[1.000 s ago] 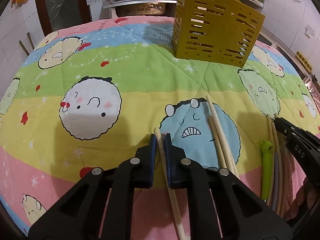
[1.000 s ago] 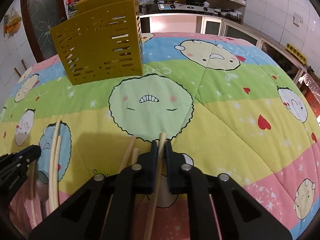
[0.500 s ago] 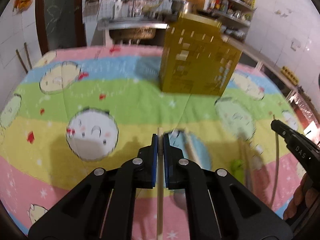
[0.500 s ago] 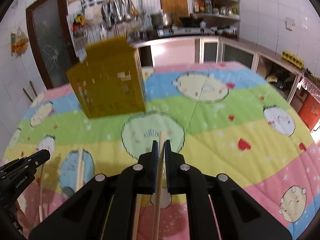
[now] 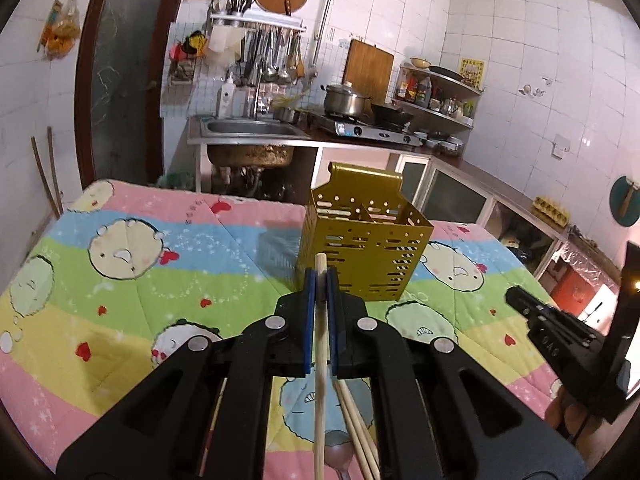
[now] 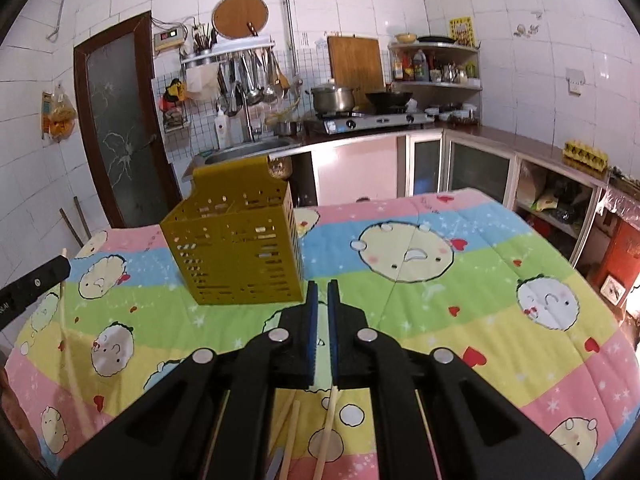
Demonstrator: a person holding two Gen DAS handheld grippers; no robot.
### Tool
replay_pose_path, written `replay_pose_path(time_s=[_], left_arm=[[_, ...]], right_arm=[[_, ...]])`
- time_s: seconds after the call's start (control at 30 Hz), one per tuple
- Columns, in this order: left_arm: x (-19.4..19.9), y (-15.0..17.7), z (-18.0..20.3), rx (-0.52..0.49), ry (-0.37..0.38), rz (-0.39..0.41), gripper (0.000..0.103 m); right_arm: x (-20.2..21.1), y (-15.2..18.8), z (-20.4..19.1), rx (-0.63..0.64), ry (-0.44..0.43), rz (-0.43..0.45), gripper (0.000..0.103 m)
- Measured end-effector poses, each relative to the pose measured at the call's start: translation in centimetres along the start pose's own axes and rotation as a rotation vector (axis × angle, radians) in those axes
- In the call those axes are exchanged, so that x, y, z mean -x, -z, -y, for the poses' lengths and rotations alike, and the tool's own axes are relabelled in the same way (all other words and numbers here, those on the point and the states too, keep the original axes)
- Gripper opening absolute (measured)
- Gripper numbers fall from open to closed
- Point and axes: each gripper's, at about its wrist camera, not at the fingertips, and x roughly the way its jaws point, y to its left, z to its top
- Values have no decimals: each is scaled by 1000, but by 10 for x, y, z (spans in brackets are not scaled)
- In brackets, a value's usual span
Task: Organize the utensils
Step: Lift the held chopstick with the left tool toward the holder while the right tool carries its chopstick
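The perforated yellow metal utensil caddy (image 5: 362, 252) stands on the cartoon-printed rainbow quilt (image 5: 132, 292), centre frame in the left wrist view. Behind it, upper middle, sits the steel sink (image 5: 248, 130); the gas stove (image 5: 364, 130) lies to its right.

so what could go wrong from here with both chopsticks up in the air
The left gripper pinches its chopstick near the top end, so the long free end below may swing or twist in the pads on the way to the gold holder.

The right gripper holds its chopstick much the same way; the stick could slip out.

Either dangling end could catch the holder's rim or tip the light-looking holder.
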Motion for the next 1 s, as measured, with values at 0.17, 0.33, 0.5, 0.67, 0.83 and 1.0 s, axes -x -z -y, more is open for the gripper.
replay_pose_path(time_s=[0.17,0.33,0.5,0.67,0.83,1.0], left_arm=[[-16,2,-7,-7,-22,-27,4],[-35,5,-19,15,-38,-69,5],[-42,4,-22,5,-54,-81,5],[-53,8,-25,4,-59,-112,5],[-58,11,-25,3,-61,-123,5],[-60,11,-22,-4,-59,-123,5]], right_arm=[[-20,9,3,-7,9,-76,6],[-42,22,6,-9,43,-160,45],[-62,37,6,6,78,-238,49],[-90,53,6,11,99,-347,33],[-102,56,2,37,127,-368,19],[-101,51,1,19,94,-367,7]])
